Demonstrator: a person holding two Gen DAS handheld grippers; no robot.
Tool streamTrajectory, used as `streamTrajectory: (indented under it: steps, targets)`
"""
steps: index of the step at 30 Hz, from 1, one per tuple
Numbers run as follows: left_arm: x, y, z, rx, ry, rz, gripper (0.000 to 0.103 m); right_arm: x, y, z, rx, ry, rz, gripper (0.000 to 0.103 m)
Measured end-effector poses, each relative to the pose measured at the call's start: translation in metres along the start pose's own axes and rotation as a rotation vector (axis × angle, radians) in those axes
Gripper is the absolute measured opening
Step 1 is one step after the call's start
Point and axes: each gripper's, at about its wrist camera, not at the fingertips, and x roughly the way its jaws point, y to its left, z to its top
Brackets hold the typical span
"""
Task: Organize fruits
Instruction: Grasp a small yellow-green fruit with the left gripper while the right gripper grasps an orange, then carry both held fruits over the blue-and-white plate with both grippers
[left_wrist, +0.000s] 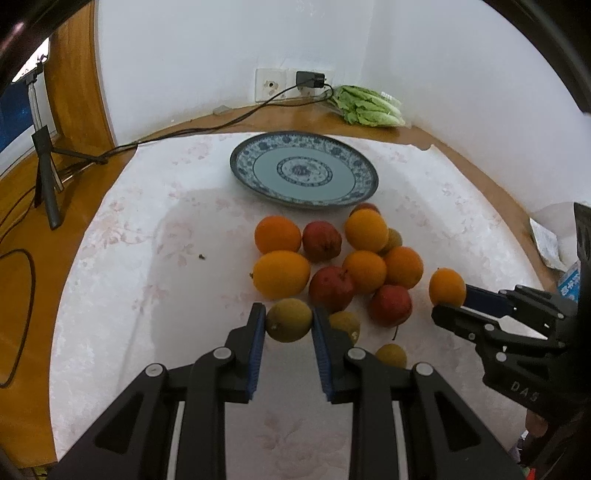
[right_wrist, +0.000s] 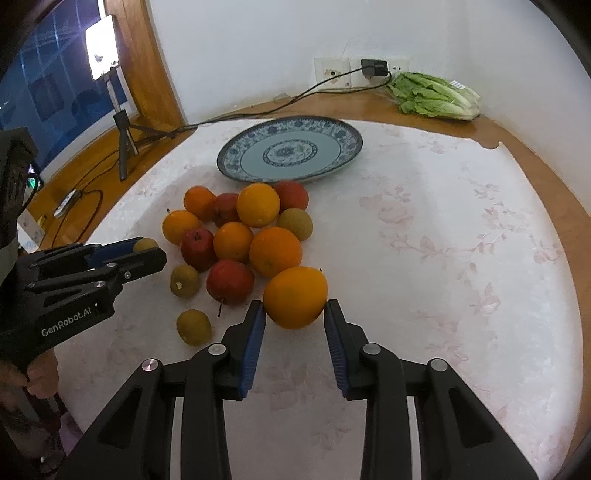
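Observation:
A pile of oranges (left_wrist: 277, 234), red apples (left_wrist: 330, 289) and small yellow-green fruits (right_wrist: 295, 223) lies on the white cloth in front of an empty blue-patterned plate (left_wrist: 303, 170), which also shows in the right wrist view (right_wrist: 290, 152). My left gripper (left_wrist: 289, 320) is shut on a small yellow-green fruit (left_wrist: 289, 319) at the pile's near edge; it shows in the right wrist view (right_wrist: 146, 248) too. My right gripper (right_wrist: 295, 309) is shut on an orange (right_wrist: 295, 297), seen from the left wrist view (left_wrist: 447, 287) at the pile's right side.
A bag of lettuce (left_wrist: 365, 107) lies at the back against the wall by a socket with a charger (left_wrist: 310, 79). A cable (left_wrist: 184, 131) runs left to a small tripod with a phone (right_wrist: 122, 147). The wooden table edge (left_wrist: 22, 295) surrounds the cloth.

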Motion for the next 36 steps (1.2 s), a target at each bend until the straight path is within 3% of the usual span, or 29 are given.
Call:
streamTrajectory:
  steps: [6, 17, 27, 36]
  targets:
    - [-0.014, 0.002, 0.022, -0.005, -0.016, -0.035, 0.026, -0.017, 0.001, 0.007, -0.005, -0.025, 0.017, 0.034]
    - [-0.026, 0.002, 0.077, 0.011, -0.074, -0.052, 0.026, -0.044, 0.003, 0.052, -0.055, -0.076, 0.021, 0.034]
    - [0.022, 0.004, 0.112, 0.018, -0.052, -0.042, 0.026, -0.004, -0.012, 0.097, -0.017, -0.055, 0.03, 0.034]
    - [0.079, 0.008, 0.127, -0.007, 0.005, -0.043, 0.026, 0.051, -0.015, 0.115, -0.014, -0.005, 0.02, 0.034]
